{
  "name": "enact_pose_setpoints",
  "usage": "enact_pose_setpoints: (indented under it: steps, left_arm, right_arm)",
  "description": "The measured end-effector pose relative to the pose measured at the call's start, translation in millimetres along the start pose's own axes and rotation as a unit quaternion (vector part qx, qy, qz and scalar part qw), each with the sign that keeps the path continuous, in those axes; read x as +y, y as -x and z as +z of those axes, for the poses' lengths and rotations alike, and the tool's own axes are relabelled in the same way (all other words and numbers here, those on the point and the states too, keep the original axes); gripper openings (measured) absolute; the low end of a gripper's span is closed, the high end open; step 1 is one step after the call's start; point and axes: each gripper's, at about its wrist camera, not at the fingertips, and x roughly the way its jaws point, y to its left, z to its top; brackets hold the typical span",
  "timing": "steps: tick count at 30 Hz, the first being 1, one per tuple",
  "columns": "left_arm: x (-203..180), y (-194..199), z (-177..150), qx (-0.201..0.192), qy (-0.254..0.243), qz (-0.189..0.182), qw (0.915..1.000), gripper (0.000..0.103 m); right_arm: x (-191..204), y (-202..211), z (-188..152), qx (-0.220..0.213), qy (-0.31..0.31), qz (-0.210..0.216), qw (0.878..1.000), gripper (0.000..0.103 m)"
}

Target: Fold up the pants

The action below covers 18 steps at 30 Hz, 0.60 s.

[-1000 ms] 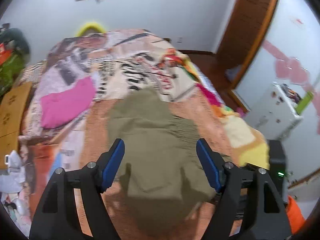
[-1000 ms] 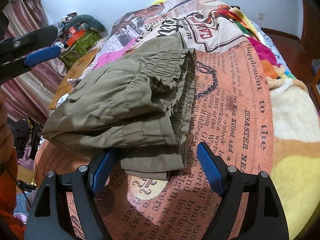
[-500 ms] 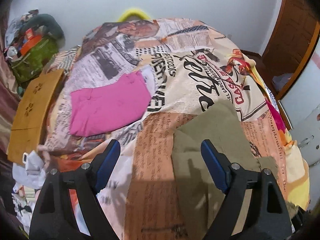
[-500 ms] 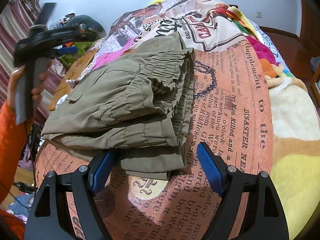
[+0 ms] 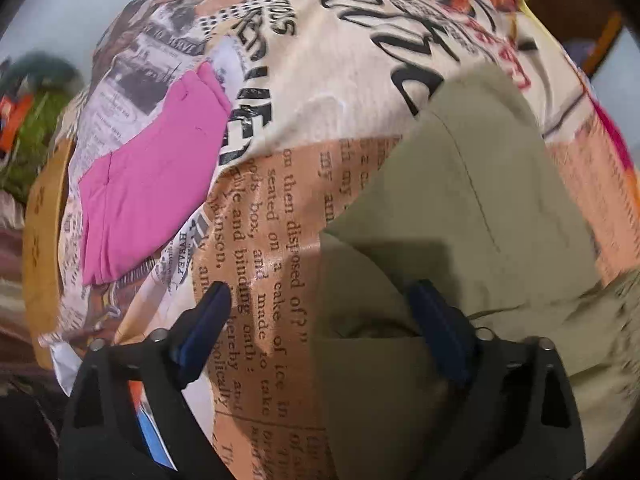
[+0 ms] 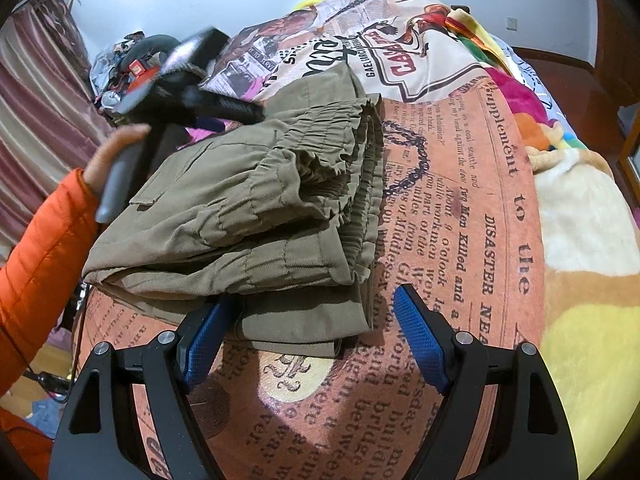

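Resting folded on the printed blanket (image 6: 460,216), olive pants (image 6: 256,216) sit between wide-open left gripper (image 5: 324,312) and right gripper (image 6: 312,312).

1. Bedspread (image 6: 500,240), newspaper print, right wrist view: "DISASTER", "Men Killed", "Supplement to the".
2. Same bedspread, red badge lettering near the far end: reads roughly "CASA…"; remainder not legible.
3. Bedspread (image 5: 280,240), left wrist view, orange panel: "on then disposed", "seated on", "made a cake of?", "binding oath".
4. Large black lettering beside the pink cloth (image 5: 152,184): fragmentary, unreadable.
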Motion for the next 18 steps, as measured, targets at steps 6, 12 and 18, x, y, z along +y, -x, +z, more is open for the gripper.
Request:
enact_pose_setpoints:
  steps: [6,12,18]
  left_arm:
    - [10.7,8.9,-13.9,-0.003,-0.010,0.004,0.9999,0.097]
    - [19.5,36.4,-47.5,-0.023,-0.032,0.042,0.9983,0.097]
    - [28.4,65.7,-88.5,-0.028,-0.024,0.045,0.9983,0.097]
  right_arm:
    - [-2.6,5.8,1.2,-0.003,0.000,-0.018,1.000,0.079]
    - [-14.1,17.1,-3.7,-0.015,-0.015,-0.040,0.999,0.079]
    - [-22.8,36.3,-6.1,-0.042,-0.028,-0.071,0.996,0.079]
